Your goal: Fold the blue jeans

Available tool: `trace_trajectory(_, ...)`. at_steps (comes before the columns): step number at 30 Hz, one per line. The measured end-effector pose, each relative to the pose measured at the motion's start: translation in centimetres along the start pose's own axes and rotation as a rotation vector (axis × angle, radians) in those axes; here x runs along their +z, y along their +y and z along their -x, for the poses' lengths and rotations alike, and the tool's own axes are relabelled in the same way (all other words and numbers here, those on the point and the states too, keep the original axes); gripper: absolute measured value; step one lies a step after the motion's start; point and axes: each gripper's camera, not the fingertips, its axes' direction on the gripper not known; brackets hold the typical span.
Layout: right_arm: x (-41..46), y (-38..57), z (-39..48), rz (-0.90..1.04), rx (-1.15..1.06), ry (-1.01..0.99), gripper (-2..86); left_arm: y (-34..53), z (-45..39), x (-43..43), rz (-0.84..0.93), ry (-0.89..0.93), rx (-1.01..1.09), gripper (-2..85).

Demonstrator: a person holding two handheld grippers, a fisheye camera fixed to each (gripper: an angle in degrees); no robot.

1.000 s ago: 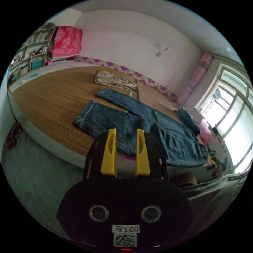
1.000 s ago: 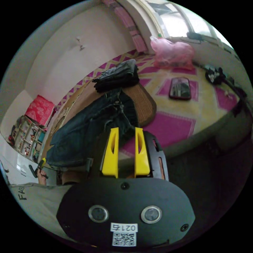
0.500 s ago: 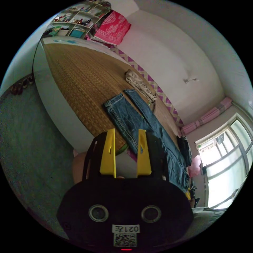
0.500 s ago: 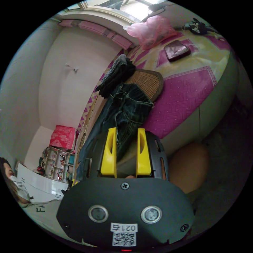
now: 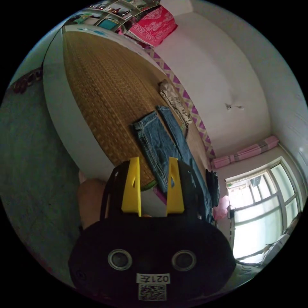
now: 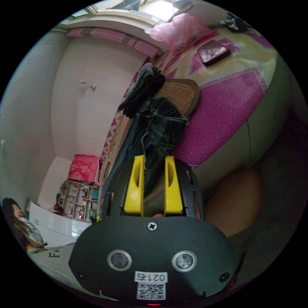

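the jeans (image 5: 160,144) lie spread flat on a woven mat (image 5: 106,83) that covers a bed (image 5: 61,106), legs apart and side by side, hems toward the far end of the mat. in the left gripper view the left gripper (image 5: 153,170) hangs off the bed's near edge, short of the jeans; its two yellow jaws stand apart with nothing between them, and the nearer leg runs up past the right jaw without touching it. a folded pale garment (image 5: 173,101) lies just beyond the leg hems, near the wall. a folded dark garment (image 5: 213,186) sits beside the waist end of the jeans, toward the window (image 5: 263,211). a red cloth (image 5: 154,25) hangs at the far corner beside shelves (image 5: 112,12).

in the right gripper view the right gripper (image 6: 154,170) is also held off the bed edge, jaws parted and empty. the jeans (image 6: 154,131) show here from the waist end: the waistband is rumpled and lies just above the jaw tips, partly on the mat (image 6: 181,94) and partly on a magenta sheet (image 6: 221,112). whether the jaw tips touch the denim cannot be told. the dark garment (image 6: 142,88) lies just past the waist, touching it. farther along the bed are a phone (image 6: 213,51) and a pink bag (image 6: 179,30). a knee (image 6: 232,202) shows beside the gripper, below the bed edge, and a person (image 6: 24,224) appears at the rim of the view.
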Motion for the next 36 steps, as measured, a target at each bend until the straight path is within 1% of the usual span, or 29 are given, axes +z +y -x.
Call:
trace_trajectory(1,-0.1,-0.1,-0.3,0.002,0.002,-0.003,9.5,-0.2,0.3,0.5,0.016,0.046,-0.005,10.6)
trace_trajectory(4,-0.1,-0.1,-0.9,0.002,0.005,-0.008,9.4,-0.5,0.5,1.7,0.031,0.026,-0.006,10.0)
trace_trajectory(7,0.1,0.0,-1.5,0.007,0.008,-0.018,9.4,-0.8,0.7,3.6,0.082,0.103,-0.034,9.9)
trace_trajectory(12,0.8,0.7,-2.5,0.018,0.013,-0.036,9.2,-1.3,0.4,6.3,0.1,0.105,-0.042,7.4)
trace_trajectory(15,1.6,1.4,-3.3,0.016,0.015,-0.041,7.1,-1.4,0.5,8.2,0.111,0.069,-0.073,0.8)
trace_trajectory(17,2.6,2.1,-4.5,0.022,0.035,-0.046,3.0,-1.4,0.1,9.5,0.121,0.06,-0.046,-0.4)
trace_trajectory(18,2.8,2.3,-4.9,0.023,0.045,-0.057,2.5,-1.4,-0.1,9.8,0.122,0.061,-0.032,-0.5)
trace_trajectory(21,3.2,3.0,-6.4,0.022,0.087,-0.165,0.7,-1.5,-1.4,11.0,0.129,0.059,0.039,-0.9)
trace_trajectory(24,3.3,2.3,-4.9,0.048,0.04,-0.234,-0.1,-2.6,-4.6,12.0,0.136,0.065,0.139,-0.9)
trace_trajectory(26,3.7,0.7,-2.3,0.065,-0.011,-0.299,-0.3,-4.3,-8.8,12.8,0.146,0.034,0.25,-1.0)
trace_trajectory(30,6.6,-3.5,2.8,0.097,-0.099,-0.328,-0.3,-8.1,-15.8,15.9,0.173,-0.012,0.4,-1.0)
trace_trajectory(32,11.0,-7.1,4.9,0.132,-0.113,-0.316,-0.2,-11.0,-20.3,20.1,0.211,-0.057,0.471,-0.9)
trace_trajectory(33,12.5,-8.0,5.2,0.144,-0.109,-0.312,-0.1,-11.8,-21.2,21.5,0.226,-0.076,0.482,-0.9)
trace_trajectory(35,19.1,-11.2,5.4,0.189,-0.079,-0.269,0.6,-14.6,-24.0,28.2,0.281,-0.139,0.488,-0.6)
trace_trajectory(36,21.0,-11.9,5.3,0.199,-0.072,-0.248,0.9,-15.3,-24.4,30.1,0.299,-0.154,0.483,-0.5)
